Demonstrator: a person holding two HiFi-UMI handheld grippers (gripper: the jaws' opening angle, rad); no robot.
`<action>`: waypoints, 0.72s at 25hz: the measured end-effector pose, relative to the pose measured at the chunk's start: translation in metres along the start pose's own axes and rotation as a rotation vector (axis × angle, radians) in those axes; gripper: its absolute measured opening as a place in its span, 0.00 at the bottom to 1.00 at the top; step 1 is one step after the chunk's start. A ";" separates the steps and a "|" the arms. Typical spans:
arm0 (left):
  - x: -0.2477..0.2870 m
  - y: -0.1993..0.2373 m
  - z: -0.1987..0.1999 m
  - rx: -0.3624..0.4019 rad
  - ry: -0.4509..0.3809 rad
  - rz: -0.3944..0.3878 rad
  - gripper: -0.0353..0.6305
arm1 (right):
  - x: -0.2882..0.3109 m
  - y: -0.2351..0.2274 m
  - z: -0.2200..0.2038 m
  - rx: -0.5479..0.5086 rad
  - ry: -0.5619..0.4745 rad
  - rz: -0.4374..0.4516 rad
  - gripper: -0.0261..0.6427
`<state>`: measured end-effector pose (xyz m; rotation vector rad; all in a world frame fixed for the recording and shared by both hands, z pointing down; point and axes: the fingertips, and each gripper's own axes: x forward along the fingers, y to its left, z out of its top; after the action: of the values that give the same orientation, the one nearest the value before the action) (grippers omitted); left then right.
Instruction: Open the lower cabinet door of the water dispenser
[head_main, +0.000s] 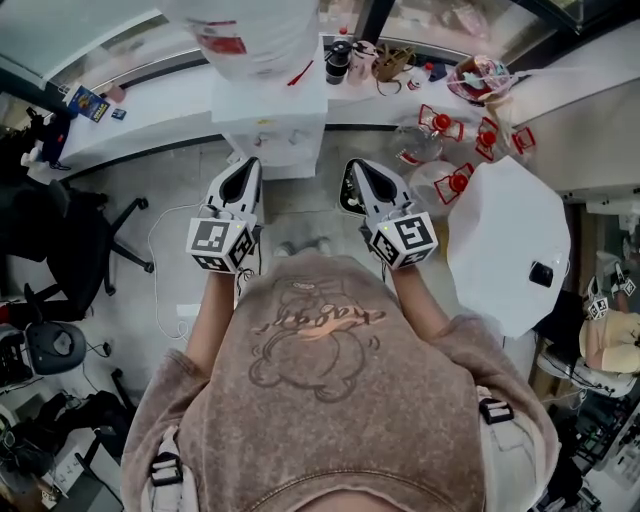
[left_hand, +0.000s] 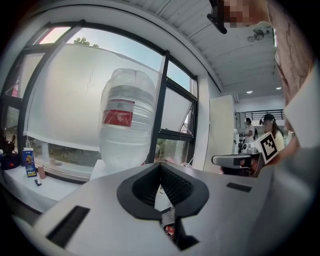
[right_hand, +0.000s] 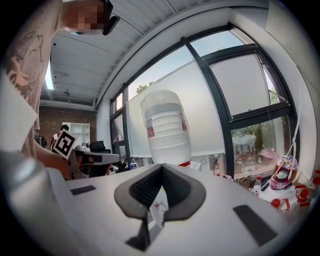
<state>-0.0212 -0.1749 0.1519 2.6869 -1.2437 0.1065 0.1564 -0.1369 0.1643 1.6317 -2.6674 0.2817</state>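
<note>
The white water dispenser (head_main: 270, 125) stands against the window counter, straight ahead of me, with a large clear bottle (head_main: 255, 35) upside down on top. From above I see only its top; the lower cabinet door is hidden. My left gripper (head_main: 243, 172) and right gripper (head_main: 357, 172) are held side by side just short of the dispenser's front, touching nothing. Both are shut and empty. In the left gripper view the jaws (left_hand: 161, 169) meet below the bottle (left_hand: 125, 125). The right gripper view has the same closed jaws (right_hand: 162, 169) under the bottle (right_hand: 166, 127).
Several empty bottles with red caps (head_main: 440, 125) lie on the floor right of the dispenser. A big white panel (head_main: 510, 240) stands at my right. An office chair (head_main: 85, 235) and a white cable (head_main: 165, 270) are at the left. Clutter lines the counter (head_main: 150, 100).
</note>
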 end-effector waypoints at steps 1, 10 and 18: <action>0.000 0.001 0.000 -0.002 0.000 0.002 0.07 | 0.001 0.000 0.000 -0.001 0.000 -0.002 0.05; -0.002 0.006 0.004 -0.013 -0.003 0.006 0.07 | 0.006 0.004 0.001 -0.011 0.010 0.001 0.05; -0.005 0.007 0.004 -0.011 0.002 0.012 0.07 | 0.008 0.001 0.002 -0.014 0.009 -0.006 0.05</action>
<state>-0.0299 -0.1767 0.1484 2.6699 -1.2564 0.1042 0.1522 -0.1434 0.1626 1.6301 -2.6514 0.2689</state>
